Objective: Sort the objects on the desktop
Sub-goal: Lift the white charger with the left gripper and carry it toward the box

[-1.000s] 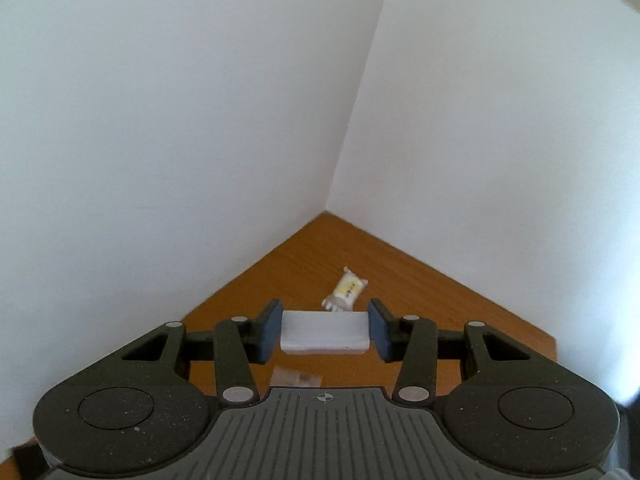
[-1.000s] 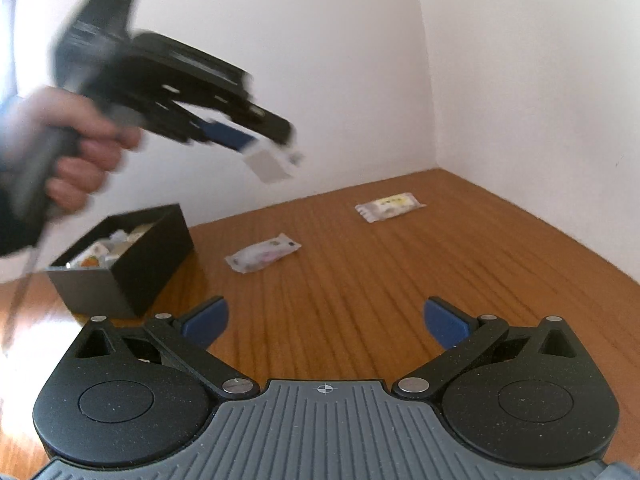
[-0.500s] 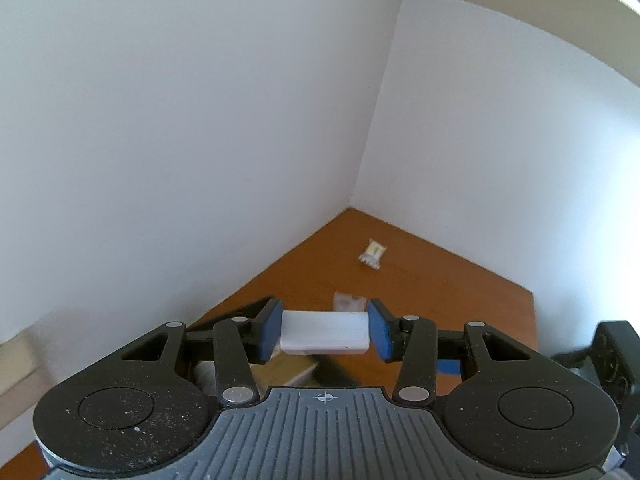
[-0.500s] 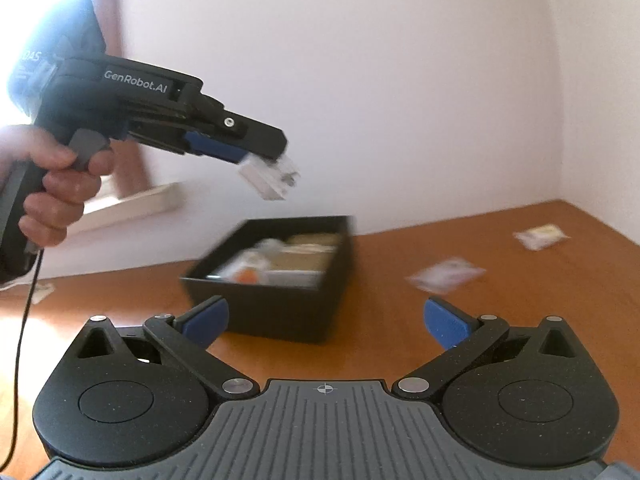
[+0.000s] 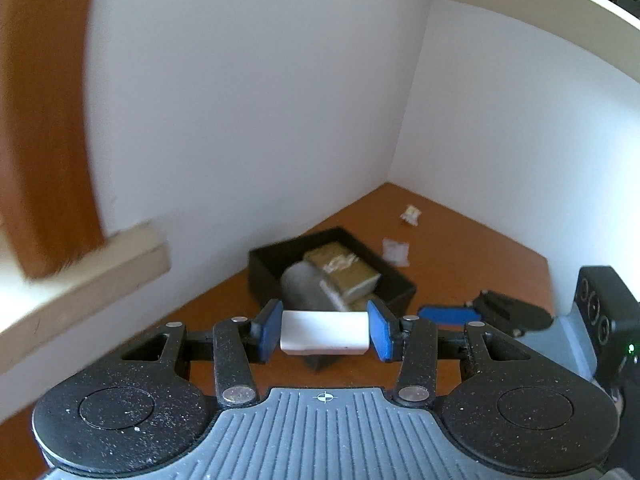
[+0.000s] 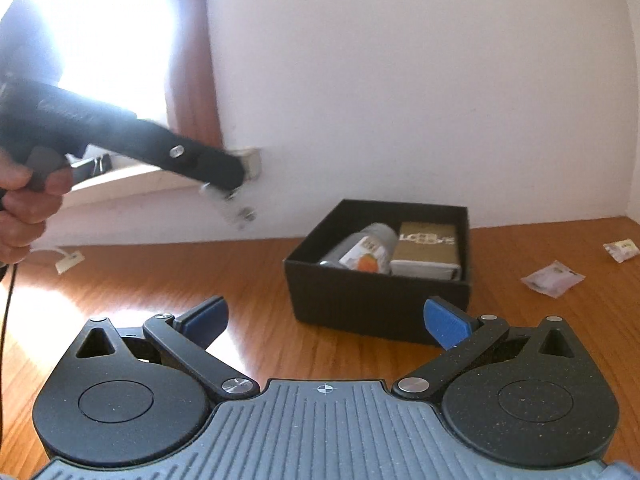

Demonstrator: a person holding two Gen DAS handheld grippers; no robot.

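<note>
My left gripper (image 5: 325,334) is shut on a small white packet (image 5: 324,335) and holds it in the air, short of and above a black box (image 5: 264,272). In the right wrist view the left gripper (image 6: 224,184) is blurred at the left, the packet (image 6: 240,210) hanging from it. The black box (image 6: 376,304) holds a grey can (image 6: 360,250) and a gold pack (image 6: 426,246). My right gripper (image 6: 325,318) is open and empty above the wooden desk, in front of the box.
Two loose packets (image 6: 554,278) (image 6: 620,249) lie on the desk (image 6: 160,272) right of the box; they also show in the left wrist view (image 5: 396,251) (image 5: 411,214). White walls close the back and right. A window sill (image 6: 132,184) runs at the left, a paper tag (image 6: 69,262) below it.
My left gripper has swung left and lower with the packet, toward the box. My right gripper has turned left and closer, so the box now sits centre-right. Both jaws are unchanged.
</note>
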